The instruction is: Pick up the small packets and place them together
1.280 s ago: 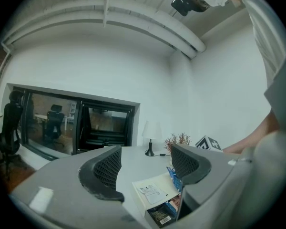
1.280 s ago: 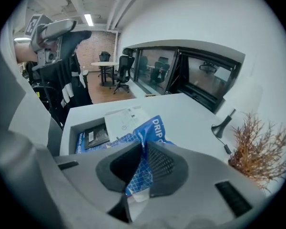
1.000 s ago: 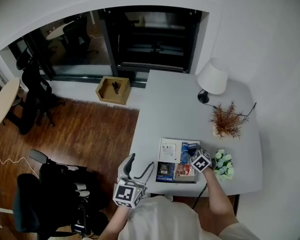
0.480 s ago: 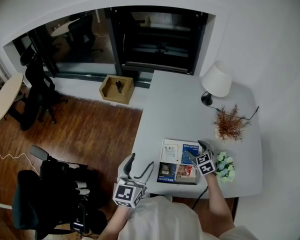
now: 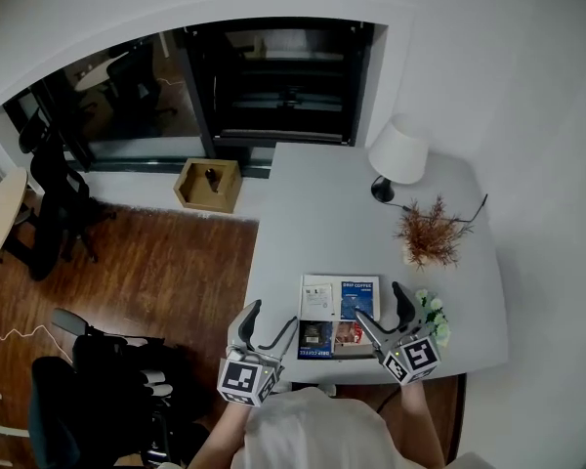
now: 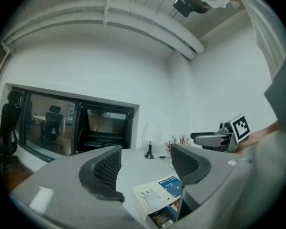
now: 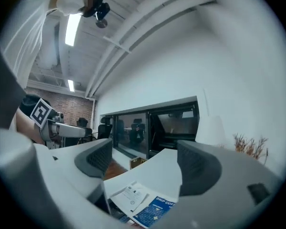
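Several small packets lie flat together in a block near the table's front edge: a white one [image 5: 319, 298], a blue one [image 5: 359, 299], a dark one [image 5: 314, 338] and a red one [image 5: 350, 335]. My right gripper [image 5: 383, 311] hovers just right of the block, its jaws opening with nothing between them. The left gripper [image 5: 266, 322] hangs open and empty off the table's left front corner. The white and blue packets [image 6: 162, 192] lie ahead of the left gripper [image 6: 148, 168] in its own view. They [image 7: 143, 202] also show below the right gripper [image 7: 145, 168] in its view.
A white lamp [image 5: 397, 154] stands at the table's back, a dried plant [image 5: 430, 233] at the right, pale flowers [image 5: 432, 316] beside the right gripper. A wooden box [image 5: 207, 184] sits on the floor by the window. A black chair [image 5: 98, 379] stands left of me.
The right gripper has drawn back from over the blue packet toward the table's front edge and its jaws have spread apart. The left gripper has hardly moved.
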A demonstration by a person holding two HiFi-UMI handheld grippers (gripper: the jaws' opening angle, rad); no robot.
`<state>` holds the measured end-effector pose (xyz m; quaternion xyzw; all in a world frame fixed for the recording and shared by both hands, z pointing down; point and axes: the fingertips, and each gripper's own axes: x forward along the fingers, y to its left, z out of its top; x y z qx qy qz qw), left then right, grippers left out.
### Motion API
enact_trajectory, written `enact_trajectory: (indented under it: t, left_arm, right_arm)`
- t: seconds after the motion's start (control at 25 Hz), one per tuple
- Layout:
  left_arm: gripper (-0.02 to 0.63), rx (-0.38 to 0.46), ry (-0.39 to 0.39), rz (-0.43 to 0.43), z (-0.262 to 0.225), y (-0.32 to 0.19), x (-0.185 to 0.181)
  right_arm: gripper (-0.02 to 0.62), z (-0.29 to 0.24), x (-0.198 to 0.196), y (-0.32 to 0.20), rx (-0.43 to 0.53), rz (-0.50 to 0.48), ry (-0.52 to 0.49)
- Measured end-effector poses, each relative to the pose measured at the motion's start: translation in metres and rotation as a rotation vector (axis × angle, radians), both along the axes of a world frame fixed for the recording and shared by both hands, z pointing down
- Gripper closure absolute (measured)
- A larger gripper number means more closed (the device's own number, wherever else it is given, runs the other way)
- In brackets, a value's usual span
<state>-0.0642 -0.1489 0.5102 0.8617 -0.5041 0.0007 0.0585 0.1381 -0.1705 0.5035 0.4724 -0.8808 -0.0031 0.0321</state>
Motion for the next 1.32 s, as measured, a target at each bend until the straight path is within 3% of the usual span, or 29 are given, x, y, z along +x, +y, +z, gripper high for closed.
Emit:
enact_trajectory:
  t: [0.04, 0.12, 0.24, 1.32]
  left_arm:
    - [0.285, 0.002, -0.002, 0.008, 0.0, 0.0, 0.002]
    - [0.285, 0.004, -0.003, 0.019, 0.0, -0.001, 0.008]
    - [0.287, 0.014, -0.012, 0.042, -0.003, 0.0, 0.016]
    - [0.302, 0.024, 0.0, 0.059, -0.007, 0.007, 0.03]
  right_arm:
    - [0.168, -0.006, 0.002, 0.007, 0.04, 0.02, 0.02]
    - [0.271, -0.013, 0.009, 0.018, 0.107, 0.082, 0.047]
    - [0.307, -0.007, 0.021, 0.025, 0.099, 0.181, 0.056]
    - [0.316, -0.004, -0.003, 0.033, 0.077, 0.107, 0.091]
